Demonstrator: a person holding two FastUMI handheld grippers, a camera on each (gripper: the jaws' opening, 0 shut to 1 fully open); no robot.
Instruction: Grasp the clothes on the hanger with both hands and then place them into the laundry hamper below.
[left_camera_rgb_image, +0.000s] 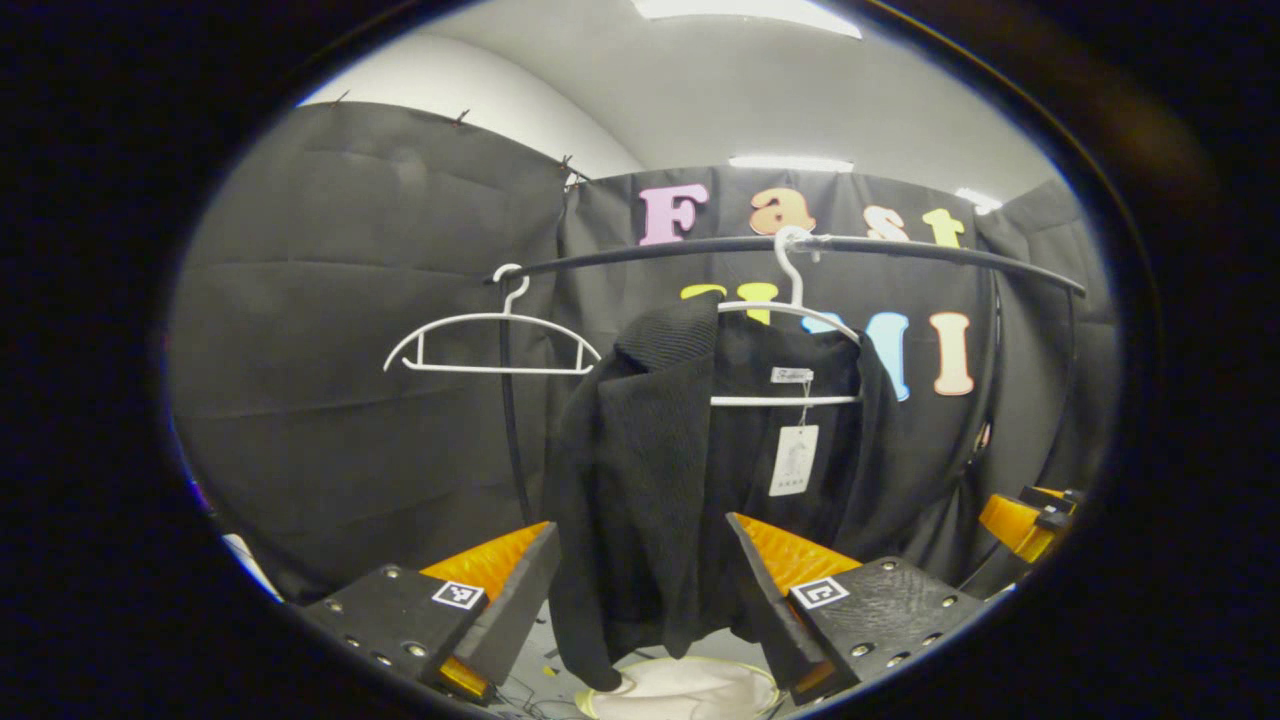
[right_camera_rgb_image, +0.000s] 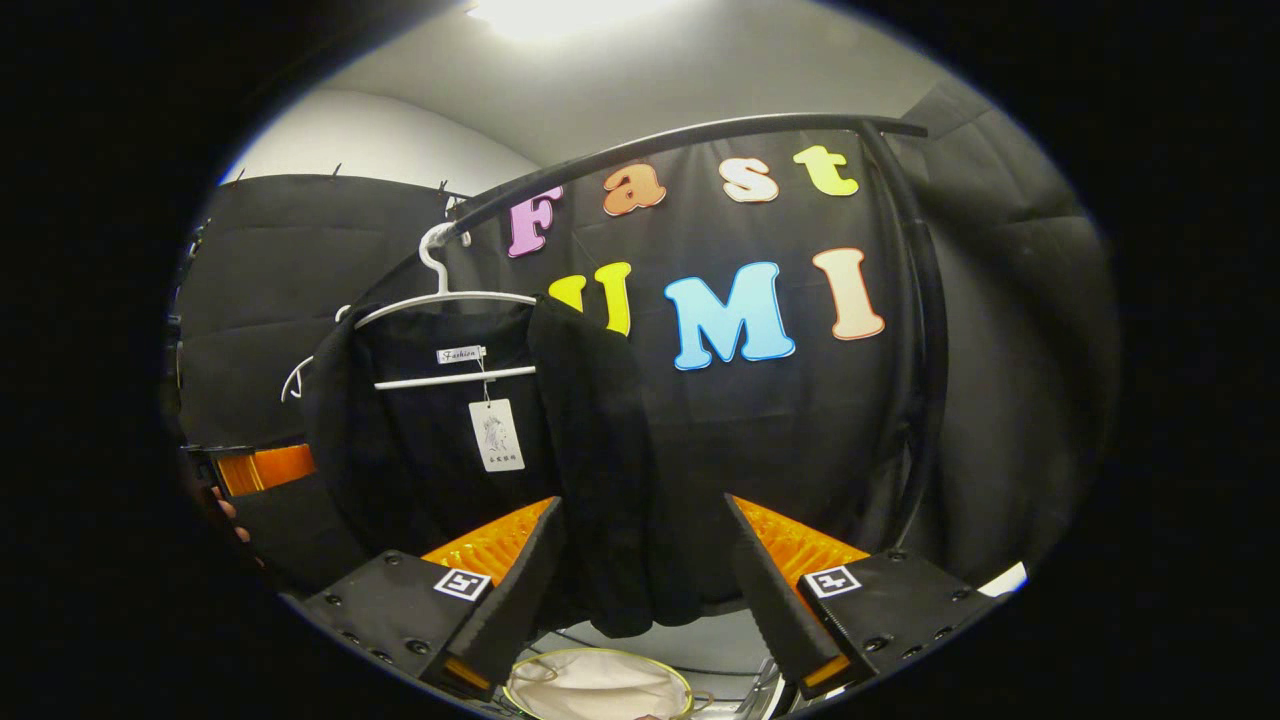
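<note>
Holding both grippers level with the hanging garment, I log the items as follows.

Left gripper (left_camera_rgb_image: 645, 590): jaws spread wide, nothing between them under pressure. The black garment (left_camera_rgb_image: 650, 480) hangs straight ahead of it, its left front panel and sleeve dropping into the gap between the fingers; I cannot tell whether either finger touches cloth.

Right gripper (right_camera_rgb_image: 640, 590): jaws likewise spread, holding nothing. The garment's other front panel (right_camera_rgb_image: 600, 470) hangs ahead, between its fingers.

White hanger (left_camera_rgb_image: 790, 310): carries the garment, hooked on the black rail (left_camera_rgb_image: 900, 250) above and beyond both grippers. A paper tag (left_camera_rgb_image: 793, 460) dangles from the collar inside the open front.

Spare hanger (left_camera_rgb_image: 490, 345): bare, on the same rail, off to the left gripper's left.

Laundry hamper (right_camera_rgb_image: 598, 682): pale lining, yellowish rim, below and just ahead of both grippers, under the garment's hem.

Risks, as I judge them:
- Closing on one thin layer or just the sleeve could let the loose knit slip free.
- Pulling straight down could drag the hanger along, since the shoulders look draped well over it; the hook might jump the rail.
- Uneven pulls from the two sides could tilt the hanger and snag the collar.
- Releasing off-centre could leave a sleeve over the hamper's rim.
</note>
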